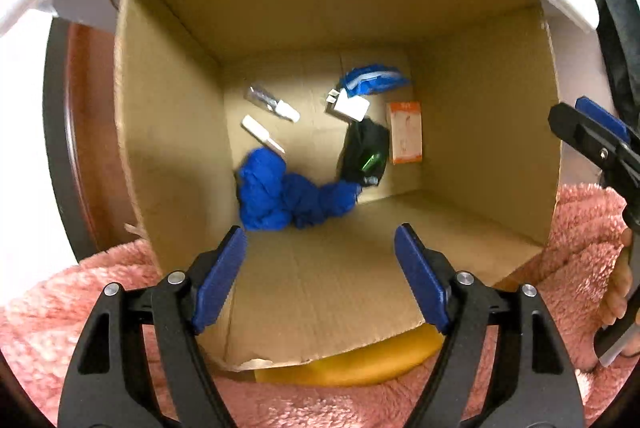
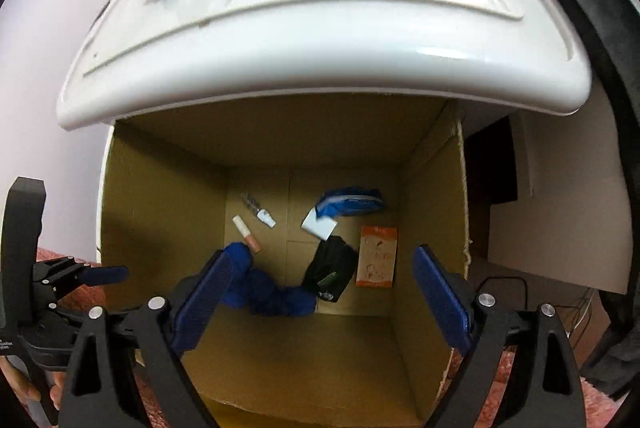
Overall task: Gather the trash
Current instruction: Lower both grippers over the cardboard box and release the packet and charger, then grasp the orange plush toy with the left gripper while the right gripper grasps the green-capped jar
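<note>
Trash [image 1: 288,195] was seen lying in the cardboard box [image 1: 172,147]; both the left gripper [image 1: 320,276] and right gripper [image 2: 320,296] were held spread and empty above it, presumably after dropping.

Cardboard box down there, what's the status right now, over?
Left gripper and right gripper both open, empty, pointing down into cardboard box. Blue cloth, orange packet and black pouch lie on the bottom. Nothing blocking the opening.

A fluffy pink rug [image 1: 80,300] covers the floor beneath a glossy white countertop [image 2: 320,39] against a pale wall [image 2: 48,27].
</note>
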The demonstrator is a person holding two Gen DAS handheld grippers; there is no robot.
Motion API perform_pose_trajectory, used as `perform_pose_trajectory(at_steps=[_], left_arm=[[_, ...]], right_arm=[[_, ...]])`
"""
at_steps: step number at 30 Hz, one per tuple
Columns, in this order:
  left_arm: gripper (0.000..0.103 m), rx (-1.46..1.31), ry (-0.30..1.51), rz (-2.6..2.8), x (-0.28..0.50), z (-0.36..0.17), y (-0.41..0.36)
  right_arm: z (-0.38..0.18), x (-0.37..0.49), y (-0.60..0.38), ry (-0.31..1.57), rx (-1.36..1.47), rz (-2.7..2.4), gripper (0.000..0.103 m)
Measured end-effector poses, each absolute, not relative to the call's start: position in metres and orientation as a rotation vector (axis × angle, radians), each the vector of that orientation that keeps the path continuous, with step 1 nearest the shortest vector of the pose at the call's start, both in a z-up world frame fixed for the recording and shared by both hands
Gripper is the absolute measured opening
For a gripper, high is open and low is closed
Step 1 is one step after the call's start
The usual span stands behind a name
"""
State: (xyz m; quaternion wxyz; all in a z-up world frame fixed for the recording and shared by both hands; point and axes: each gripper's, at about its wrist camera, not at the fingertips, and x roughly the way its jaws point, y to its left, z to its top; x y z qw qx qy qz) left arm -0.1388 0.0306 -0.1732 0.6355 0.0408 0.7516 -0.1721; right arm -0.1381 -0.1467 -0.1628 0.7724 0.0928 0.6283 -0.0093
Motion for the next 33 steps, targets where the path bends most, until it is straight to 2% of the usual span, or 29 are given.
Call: perform_pose_trajectory(at_steps=[5,9,11,15,21,26,28,30,32,33], left_arm=[[0.075,0.147,1.529,-0.349,-0.113,-0.130,0.029],[0.075,0.120,1.309,-0.284,-0.074,-0.085,0.035],[0.081,0.100,1.209,-0.242,-0.054,-0.067,0.037],[0.082,0.079,1.023,-0.173,-0.003,-0.044,0.037],[0.082,0.077,1.003,-0.125,0.073,-0.068,0.024],[0.082,0.075,1.026,-0.084,0.102,-0.087,0.014],[0.074,0.078,1.021,-0.108,0.106,-0.090,0.011],[0.037,0.091,1.022,-0.132,0.107,-0.090,0.008],[0.031,0.076,1.033,-0.144,0.109,-0.091,0.009],[0.024,0.069,1.028,-0.149,0.109,-0.089,0.010]], right_arm=[[-0.116,-0.134,-0.149,1.216,0.195,-0.013,0.090],[-0.058,-0.130,-0.156,0.992,0.184,0.001,0.090],[-0.037,-0.129,-0.159,0.900,0.177,-0.007,0.091],[-0.011,-0.123,-0.165,0.783,0.174,-0.006,0.092],[-0.004,-0.104,-0.166,0.719,0.182,0.009,0.092],[-0.017,-0.084,-0.166,0.738,0.173,0.012,0.092],[-0.024,-0.072,-0.168,0.761,0.169,0.000,0.092],[-0.029,-0.060,-0.172,0.776,0.174,-0.011,0.092],[-0.035,-0.047,-0.176,0.784,0.172,-0.025,0.092],[-0.037,-0.040,-0.178,0.789,0.168,-0.036,0.092]])
